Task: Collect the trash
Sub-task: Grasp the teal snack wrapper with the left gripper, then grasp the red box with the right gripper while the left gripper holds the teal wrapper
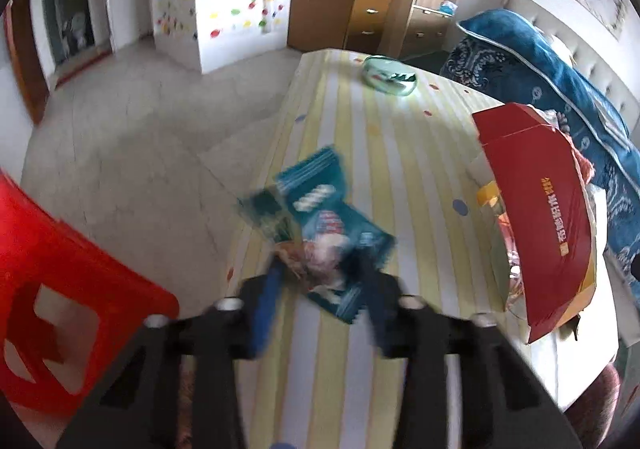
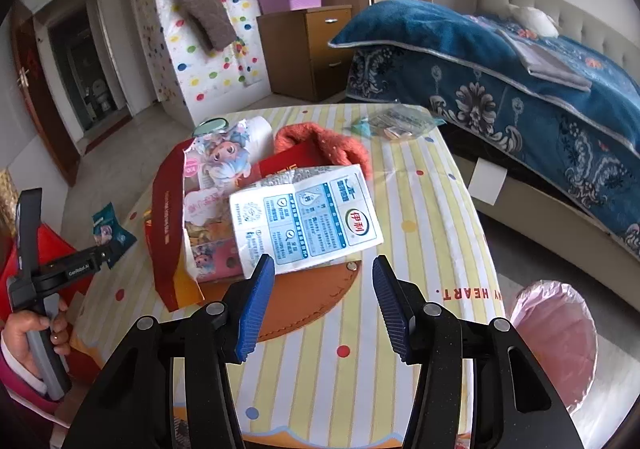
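I am looking down over the striped table [image 2: 436, 185] with both grippers. Ahead of my right gripper [image 2: 323, 303] and a little to its left, the red box [image 2: 168, 209] is lying on its side with the open end toward me; cartoon-printed wrappers [image 2: 224, 161] are spilling out of it, and a flattened white milk carton [image 2: 308, 217] is resting across its mouth, just past my fingertips. The right jaws are standing spread with nothing between them, hovering over an orange leather mat [image 2: 316, 301]. Off to the right of them, below the table edge, a pink-lined bin [image 2: 556, 345] is gaping open; I cannot tell what is inside.

In the left wrist view the picture is smearing. The left gripper [image 1: 320, 289] is reaching onto a teal snack packet [image 1: 332, 241] lying flat near the table's left edge, its near corner sitting between the jaws; they are looking part-closed around it, but I cannot tell whether the pads are pressing. Far beyond them a small green tin [image 1: 388, 75] is sitting closed.
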The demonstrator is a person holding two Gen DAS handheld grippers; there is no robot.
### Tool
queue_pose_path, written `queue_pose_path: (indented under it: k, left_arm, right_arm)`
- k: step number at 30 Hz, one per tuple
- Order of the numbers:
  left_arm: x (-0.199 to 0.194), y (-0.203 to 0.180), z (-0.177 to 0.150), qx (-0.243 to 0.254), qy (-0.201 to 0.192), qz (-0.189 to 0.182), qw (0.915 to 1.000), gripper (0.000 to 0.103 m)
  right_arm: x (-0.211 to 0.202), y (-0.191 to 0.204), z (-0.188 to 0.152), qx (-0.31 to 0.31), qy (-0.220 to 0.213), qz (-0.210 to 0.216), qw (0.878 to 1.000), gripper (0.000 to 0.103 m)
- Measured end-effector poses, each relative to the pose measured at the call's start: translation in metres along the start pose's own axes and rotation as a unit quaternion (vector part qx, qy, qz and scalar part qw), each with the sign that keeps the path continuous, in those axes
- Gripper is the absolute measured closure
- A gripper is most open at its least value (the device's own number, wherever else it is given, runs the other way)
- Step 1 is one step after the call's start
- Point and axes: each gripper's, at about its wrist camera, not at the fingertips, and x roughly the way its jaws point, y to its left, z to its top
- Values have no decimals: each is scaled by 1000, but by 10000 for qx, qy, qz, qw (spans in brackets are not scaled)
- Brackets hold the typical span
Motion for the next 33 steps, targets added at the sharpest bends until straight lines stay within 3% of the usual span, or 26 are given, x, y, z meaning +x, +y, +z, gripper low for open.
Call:
queue_pose_path:
  k: [1,3,9,15,18,33]
  left_arm:
    - [-2,-3,2,61,-46,-31,10000,91]
    - [-12,-10,1,189,-196,-126,9996,97]
    - [-48,-33,4,552,-525,-568,9955,97]
    - [-66,-52,3,940,-559,-432,9931,97]
    - [-66,-55,1,1095,-529,-255,9922,97]
    - [-53,-37,1,947,-344,-431,9940,97]
  right_arm:
    - [0,-1,-1,3,5,9,10000,51]
    - [-1,-1,-2,4,4,27,10000,51]
    - [-7,6,-2,-80,-75,221,9997,51]
    - [-10,36,4,-463,-105,603,9971,52]
    - [-2,49,9,-612,-11,747,9953,63]
    - [53,92,14,-981,621,1074,9874,63]
